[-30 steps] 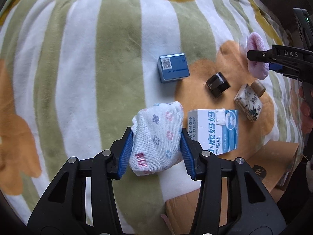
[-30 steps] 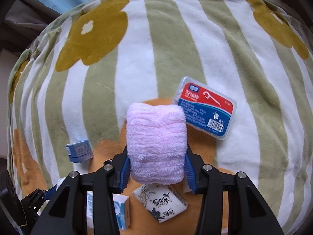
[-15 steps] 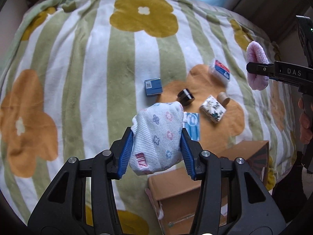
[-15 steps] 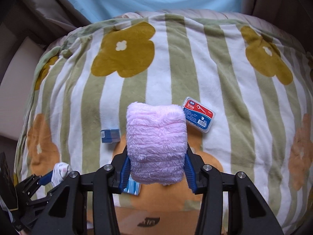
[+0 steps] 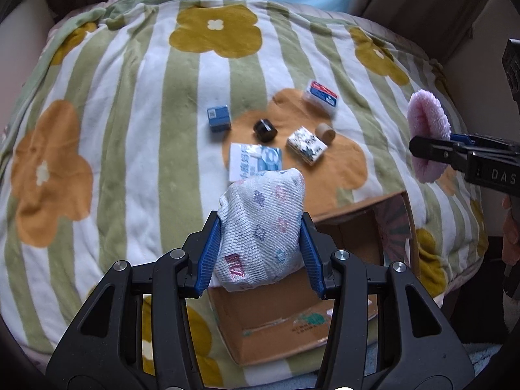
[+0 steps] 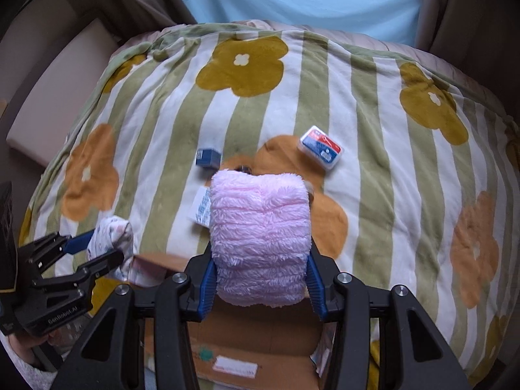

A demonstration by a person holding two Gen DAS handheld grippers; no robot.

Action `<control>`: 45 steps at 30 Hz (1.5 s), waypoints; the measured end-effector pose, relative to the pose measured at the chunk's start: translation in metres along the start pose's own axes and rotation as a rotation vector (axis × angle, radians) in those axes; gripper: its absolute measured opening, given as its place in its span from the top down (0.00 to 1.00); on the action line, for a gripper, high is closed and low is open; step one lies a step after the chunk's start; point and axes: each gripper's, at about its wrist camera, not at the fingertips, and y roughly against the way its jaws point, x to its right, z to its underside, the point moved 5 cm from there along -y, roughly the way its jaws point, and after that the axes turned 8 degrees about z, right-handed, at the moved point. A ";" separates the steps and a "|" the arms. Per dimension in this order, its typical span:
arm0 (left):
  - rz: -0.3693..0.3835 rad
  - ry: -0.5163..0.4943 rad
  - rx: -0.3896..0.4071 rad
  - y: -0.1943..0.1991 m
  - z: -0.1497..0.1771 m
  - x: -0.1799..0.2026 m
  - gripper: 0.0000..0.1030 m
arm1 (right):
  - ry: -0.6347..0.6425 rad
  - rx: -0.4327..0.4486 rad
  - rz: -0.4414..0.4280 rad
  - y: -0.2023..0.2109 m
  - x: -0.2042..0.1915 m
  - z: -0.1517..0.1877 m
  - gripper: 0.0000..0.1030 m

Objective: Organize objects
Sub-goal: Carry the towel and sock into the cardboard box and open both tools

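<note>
Left gripper (image 5: 260, 253) clamped on white knit floral sock bundle (image 5: 261, 230), right gripper (image 6: 260, 279) clamped on fluffy pink rolled cloth (image 6: 260, 237); both above open brown cardboard box (image 5: 354, 237). Soft, light, squashy; mid-roll grip likely safest.

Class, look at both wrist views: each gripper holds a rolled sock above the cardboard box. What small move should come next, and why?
Probably lower the left gripper a little and open it. It is shut on the white sock, which hangs over the box opening. The right gripper, shut on the pink sock, looks poised over the box too and could follow.
</note>
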 end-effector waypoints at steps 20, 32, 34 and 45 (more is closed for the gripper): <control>-0.035 0.024 -0.086 -0.055 0.092 0.020 0.58 | 0.066 -0.158 0.022 -0.051 0.005 0.121 0.58; -0.045 -0.002 -0.132 -0.086 0.101 0.022 0.58 | 0.054 -0.199 0.004 -0.078 0.005 0.135 0.58; -0.047 -0.006 -0.142 -0.088 0.103 0.023 0.58 | 0.053 -0.202 -0.001 -0.079 0.005 0.137 0.58; -0.004 0.084 -0.144 -0.089 0.107 0.016 0.00 | 0.016 -0.244 -0.010 -0.086 0.005 0.145 0.07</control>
